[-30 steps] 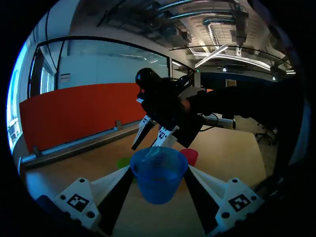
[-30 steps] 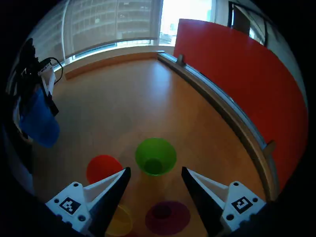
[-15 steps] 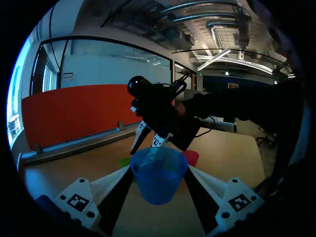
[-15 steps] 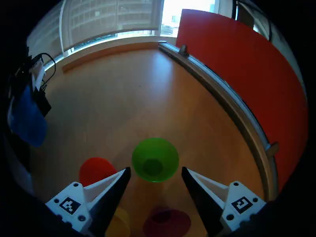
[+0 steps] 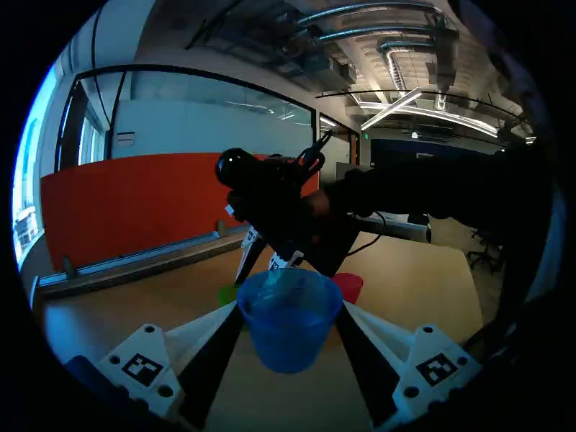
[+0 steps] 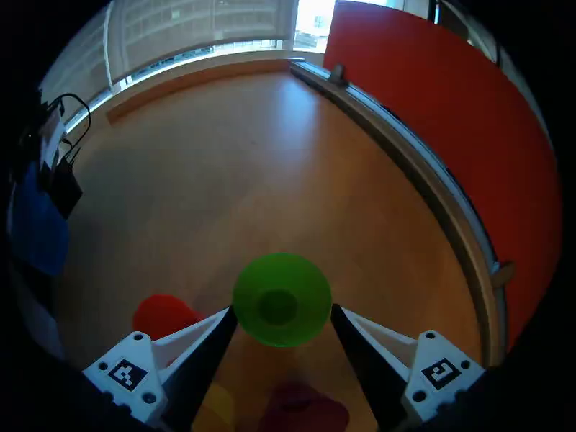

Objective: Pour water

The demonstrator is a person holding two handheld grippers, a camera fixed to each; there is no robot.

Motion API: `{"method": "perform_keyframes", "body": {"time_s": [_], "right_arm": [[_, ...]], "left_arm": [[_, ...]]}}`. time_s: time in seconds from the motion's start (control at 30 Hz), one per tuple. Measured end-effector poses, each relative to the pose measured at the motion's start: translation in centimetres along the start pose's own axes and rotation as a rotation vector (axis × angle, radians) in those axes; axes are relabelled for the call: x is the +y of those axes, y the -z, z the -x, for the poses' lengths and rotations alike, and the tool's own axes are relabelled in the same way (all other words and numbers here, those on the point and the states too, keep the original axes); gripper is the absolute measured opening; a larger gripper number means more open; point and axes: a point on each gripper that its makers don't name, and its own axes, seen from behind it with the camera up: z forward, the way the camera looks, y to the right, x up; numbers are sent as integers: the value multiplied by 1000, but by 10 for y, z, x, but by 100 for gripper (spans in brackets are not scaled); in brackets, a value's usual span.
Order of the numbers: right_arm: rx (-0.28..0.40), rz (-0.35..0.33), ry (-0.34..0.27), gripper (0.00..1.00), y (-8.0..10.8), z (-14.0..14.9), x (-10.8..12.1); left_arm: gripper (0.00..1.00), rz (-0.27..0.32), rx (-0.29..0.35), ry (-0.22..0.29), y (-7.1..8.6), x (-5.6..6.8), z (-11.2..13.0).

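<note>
Now the left gripper (image 5: 288, 308) is clamped on the translucent blue plastic cup (image 5: 289, 338), upright and seemingly part full, and beyond it the right gripper (image 6: 283, 311) hangs fingers apart astride the green plastic cup (image 6: 279, 295) on the wooden table (image 6: 216, 180): still lining up, I'd say, with steadying green and tilting blue over its mouth to come.

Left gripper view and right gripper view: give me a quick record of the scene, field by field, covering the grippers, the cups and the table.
left hand-held gripper: shut on the blue cup, held upright above the table
blue cup contents: appears to hold water
right hand-held gripper: open, one finger on each side of the green cup; contact unclear
green cup: upright on the table, mouth up
other cups: red cup, yellow cup, maroon cup, near the green one
table: wood, bordered by a red wall panel
</note>
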Motion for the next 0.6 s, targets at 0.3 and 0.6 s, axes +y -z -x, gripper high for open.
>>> {"method": "perform_keyframes", "body": {"time_s": [0.3,0.6], "right_arm": [[-9,-6,-15,94,-8,-2,-2],[26,1,-33,93,2,-7,-1]], "left_arm": [[86,-7,1,2,2,-3,0],[86,-16,-1,2,3,-4,0]]}}
